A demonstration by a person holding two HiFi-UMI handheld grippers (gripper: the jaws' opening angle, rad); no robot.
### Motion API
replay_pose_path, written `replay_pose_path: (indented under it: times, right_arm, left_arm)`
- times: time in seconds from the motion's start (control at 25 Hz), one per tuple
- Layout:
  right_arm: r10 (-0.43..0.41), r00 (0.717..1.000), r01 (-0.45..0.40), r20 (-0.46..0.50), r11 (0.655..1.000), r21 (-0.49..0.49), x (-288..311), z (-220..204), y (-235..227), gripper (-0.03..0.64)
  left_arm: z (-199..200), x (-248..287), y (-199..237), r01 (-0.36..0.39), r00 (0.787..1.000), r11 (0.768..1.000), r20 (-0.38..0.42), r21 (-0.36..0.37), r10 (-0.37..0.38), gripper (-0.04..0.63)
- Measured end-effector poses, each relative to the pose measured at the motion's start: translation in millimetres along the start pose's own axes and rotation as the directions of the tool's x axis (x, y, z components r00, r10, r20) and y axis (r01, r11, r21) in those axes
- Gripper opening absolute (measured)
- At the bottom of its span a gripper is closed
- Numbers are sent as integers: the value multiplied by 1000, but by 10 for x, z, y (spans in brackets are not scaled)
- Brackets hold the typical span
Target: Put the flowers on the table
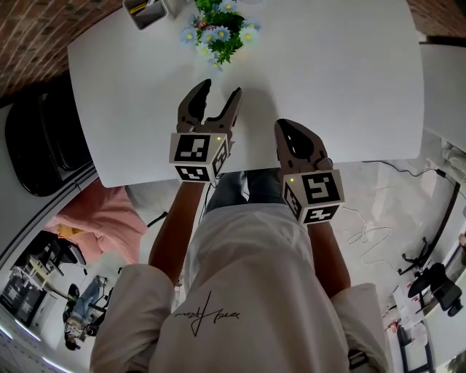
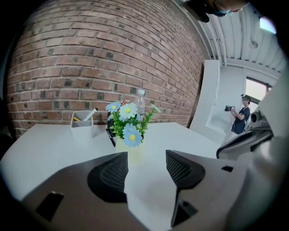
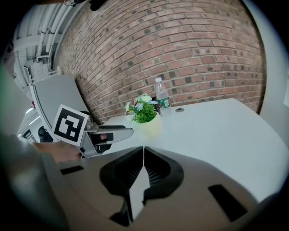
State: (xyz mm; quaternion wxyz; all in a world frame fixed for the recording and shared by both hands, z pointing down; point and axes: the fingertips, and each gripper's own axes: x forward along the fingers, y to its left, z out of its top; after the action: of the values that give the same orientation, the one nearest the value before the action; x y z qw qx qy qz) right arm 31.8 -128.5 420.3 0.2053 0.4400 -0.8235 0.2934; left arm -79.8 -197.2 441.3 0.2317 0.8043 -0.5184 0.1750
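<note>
The flowers [image 1: 218,33], blue and white daisies with green leaves in a pale yellow pot, stand upright at the far side of the white table [image 1: 349,80]. In the left gripper view the flowers [image 2: 128,124] are straight ahead, well beyond the jaws. My left gripper [image 1: 220,89] hangs over the table's near half, open, with only bare tabletop showing between its fingers [image 2: 146,155]. My right gripper [image 1: 285,125] is beside it to the right, near the table's front edge, shut with nothing in it [image 3: 143,149]. From there the flowers [image 3: 143,112] sit far ahead.
A white pen holder [image 1: 145,11] stands left of the flowers, and a clear water bottle [image 3: 161,103] just behind them. A brick wall backs the table. A black chair [image 1: 44,146] is at the left, and a person with a camera [image 2: 239,119] stands far right.
</note>
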Motion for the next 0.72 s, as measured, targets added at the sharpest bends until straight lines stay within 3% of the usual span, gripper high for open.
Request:
replay_pose_path:
  times: [0.72]
  right_arm:
    - [1, 998, 2, 64, 999, -39, -371, 38, 429, 26]
  left_arm:
    - [97, -753, -200, 30, 998, 999, 54, -12, -29, 189]
